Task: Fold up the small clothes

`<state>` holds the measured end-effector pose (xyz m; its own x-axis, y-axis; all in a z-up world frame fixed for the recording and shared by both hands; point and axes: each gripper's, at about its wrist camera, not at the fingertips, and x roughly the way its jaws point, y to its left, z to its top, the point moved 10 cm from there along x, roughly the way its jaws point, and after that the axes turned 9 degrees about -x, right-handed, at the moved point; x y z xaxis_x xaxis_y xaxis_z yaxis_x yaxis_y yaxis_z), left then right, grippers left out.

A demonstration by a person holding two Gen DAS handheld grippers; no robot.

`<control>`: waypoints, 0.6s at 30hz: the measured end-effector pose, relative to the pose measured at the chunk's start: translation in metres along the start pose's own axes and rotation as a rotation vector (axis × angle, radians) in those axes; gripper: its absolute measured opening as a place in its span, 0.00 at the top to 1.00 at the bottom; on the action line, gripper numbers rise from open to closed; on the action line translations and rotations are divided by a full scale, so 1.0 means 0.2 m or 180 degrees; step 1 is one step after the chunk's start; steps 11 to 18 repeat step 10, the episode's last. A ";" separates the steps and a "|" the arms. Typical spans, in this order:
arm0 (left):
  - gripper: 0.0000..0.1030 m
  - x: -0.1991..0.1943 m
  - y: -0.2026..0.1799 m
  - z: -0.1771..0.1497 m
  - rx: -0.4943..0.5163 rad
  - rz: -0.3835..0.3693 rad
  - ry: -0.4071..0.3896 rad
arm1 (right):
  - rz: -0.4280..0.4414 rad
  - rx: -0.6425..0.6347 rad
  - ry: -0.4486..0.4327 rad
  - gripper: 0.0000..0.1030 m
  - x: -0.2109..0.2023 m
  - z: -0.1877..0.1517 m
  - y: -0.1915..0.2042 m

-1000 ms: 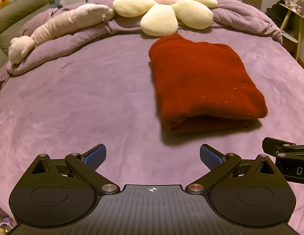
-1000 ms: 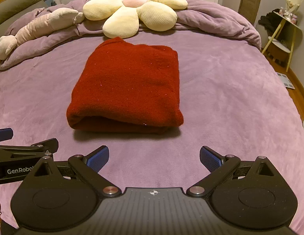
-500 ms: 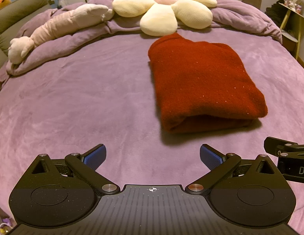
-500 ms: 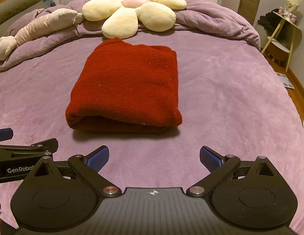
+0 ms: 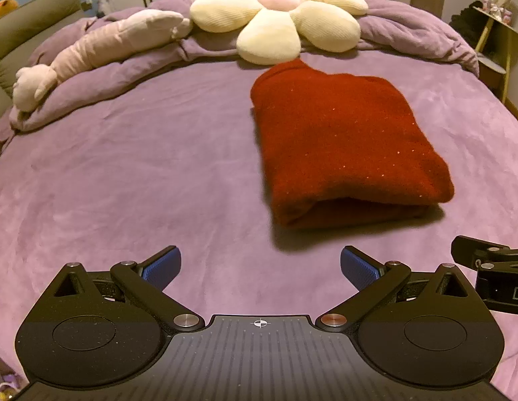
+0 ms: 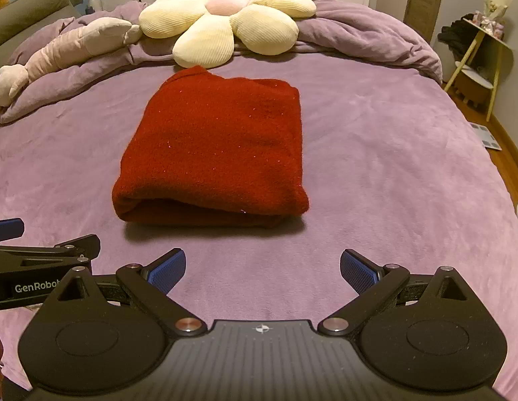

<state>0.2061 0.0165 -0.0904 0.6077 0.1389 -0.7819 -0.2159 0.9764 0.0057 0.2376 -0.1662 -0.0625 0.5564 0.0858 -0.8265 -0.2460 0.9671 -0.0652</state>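
A dark red knitted garment [image 5: 345, 147] [image 6: 218, 153] lies folded into a thick rectangle on the purple bedspread [image 5: 125, 183] [image 6: 392, 173], its rolled fold edge facing me. My left gripper [image 5: 260, 267] hovers open near the bed's front, left of the garment and apart from it, blue pads empty. My right gripper [image 6: 262, 269] is open too, just in front of the garment's near edge, holding nothing. Each gripper shows at the edge of the other's view.
A cream flower-shaped cushion [image 6: 225, 16] and a long pale plush toy [image 5: 92, 56] rest on the bunched purple duvet [image 6: 359, 36] behind the garment. A yellow-legged side table [image 6: 482, 53] with dark items stands past the bed's right edge, over wooden floor [image 6: 506, 147].
Both views have shifted only slightly; the garment sits marginally lower and left in frame. Both grippers stay open and the garment has not been touched.
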 end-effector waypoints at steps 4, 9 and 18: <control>0.00 -0.01 0.00 0.00 0.0005 -0.0008 -0.0045 | -0.0006 0.0001 -0.0002 0.04 0.00 -0.01 0.00; 0.00 -0.01 0.01 -0.01 0.0066 0.0048 -0.0023 | -0.0007 0.0010 -0.0001 0.04 0.00 -0.01 0.00; 0.00 0.00 0.01 -0.01 0.0073 0.0054 -0.0003 | -0.0006 0.0016 -0.0001 0.04 0.00 -0.01 0.00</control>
